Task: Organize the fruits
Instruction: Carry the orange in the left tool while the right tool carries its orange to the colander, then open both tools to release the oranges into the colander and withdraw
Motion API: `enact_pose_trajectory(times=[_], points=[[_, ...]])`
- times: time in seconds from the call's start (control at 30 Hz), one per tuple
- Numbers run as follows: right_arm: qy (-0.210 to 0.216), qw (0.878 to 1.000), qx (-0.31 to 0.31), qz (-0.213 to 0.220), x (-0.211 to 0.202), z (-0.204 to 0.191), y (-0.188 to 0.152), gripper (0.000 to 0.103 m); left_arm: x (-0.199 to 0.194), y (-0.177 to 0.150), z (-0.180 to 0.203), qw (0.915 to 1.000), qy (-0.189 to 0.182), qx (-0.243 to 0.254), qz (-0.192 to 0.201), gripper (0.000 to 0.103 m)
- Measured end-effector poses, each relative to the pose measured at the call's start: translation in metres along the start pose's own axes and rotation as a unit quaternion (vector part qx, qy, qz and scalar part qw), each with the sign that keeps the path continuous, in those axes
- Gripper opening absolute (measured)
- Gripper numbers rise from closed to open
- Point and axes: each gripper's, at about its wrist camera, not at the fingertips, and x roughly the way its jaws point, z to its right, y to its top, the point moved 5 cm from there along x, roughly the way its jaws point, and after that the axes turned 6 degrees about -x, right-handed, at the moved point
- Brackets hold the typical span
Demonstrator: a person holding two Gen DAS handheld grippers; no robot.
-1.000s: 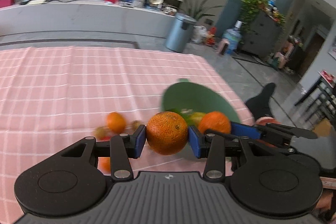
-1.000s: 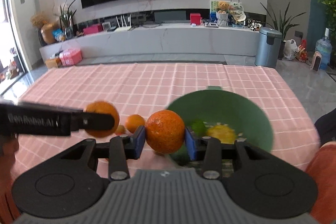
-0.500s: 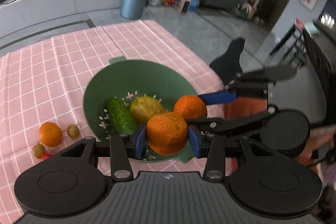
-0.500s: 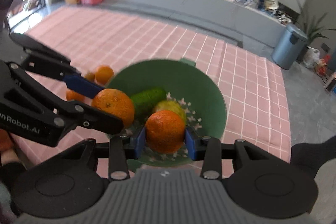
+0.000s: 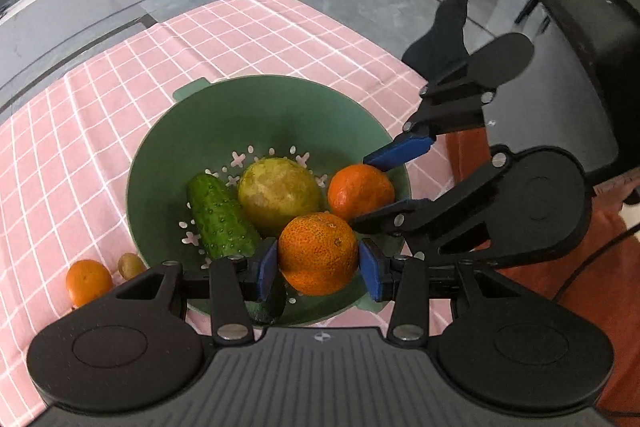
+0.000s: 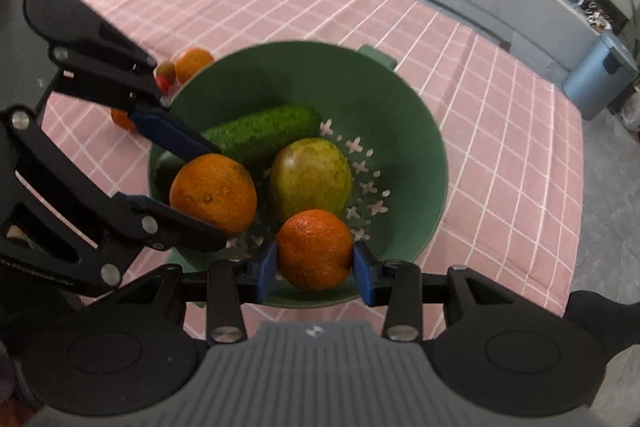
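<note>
Hovering over the green colander (image 5: 256, 99) now, both grippers have swung in from the tablecloth (image 5: 80, 155). The left gripper (image 5: 318, 265) clamps one orange (image 5: 318, 253), the right gripper (image 6: 314, 261) another orange (image 6: 314, 247), above the cucumber (image 5: 222, 219) and yellow-green fruit (image 5: 278, 195). Release looks next; beyond the rim, small fruits (image 5: 88, 281) wait.

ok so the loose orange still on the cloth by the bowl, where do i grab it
Take the orange across its middle, coming straight down from above: it is round, so any opposite sides work. Keep one pad clear of the small greenish fruit right beside it.
</note>
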Motion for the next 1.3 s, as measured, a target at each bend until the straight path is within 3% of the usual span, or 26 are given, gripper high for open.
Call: enact_pose_trajectory(times=[0.3,0.57,0.7,0.9,1.3], points=[[0.008,0.999,-0.036,-0.022,0.006,-0.005,0.002,0.038,0.003,0.0,0.002,0.9997,-0.001,0.019,-0.014,0.05],[-0.004,0.998,-0.049,-0.032,0.005,-0.009,0.001,0.04,0.0,0.0,0.002,0.9998,-0.012,0.012,-0.006,0.062],[-0.012,0.999,-0.042,-0.025,-0.003,-0.009,0.002,0.046,-0.007,-0.001,0.0,0.9999,-0.016,0.004,0.002,0.067],[-0.026,0.999,-0.017,0.011,-0.027,-0.013,0.007,0.046,-0.035,-0.001,-0.005,0.9988,-0.018,-0.016,0.043,0.067],[-0.039,0.989,0.082,0.116,-0.067,-0.062,0.018,0.046,-0.108,-0.023,-0.04,0.9876,0.026,-0.069,0.139,0.067]])
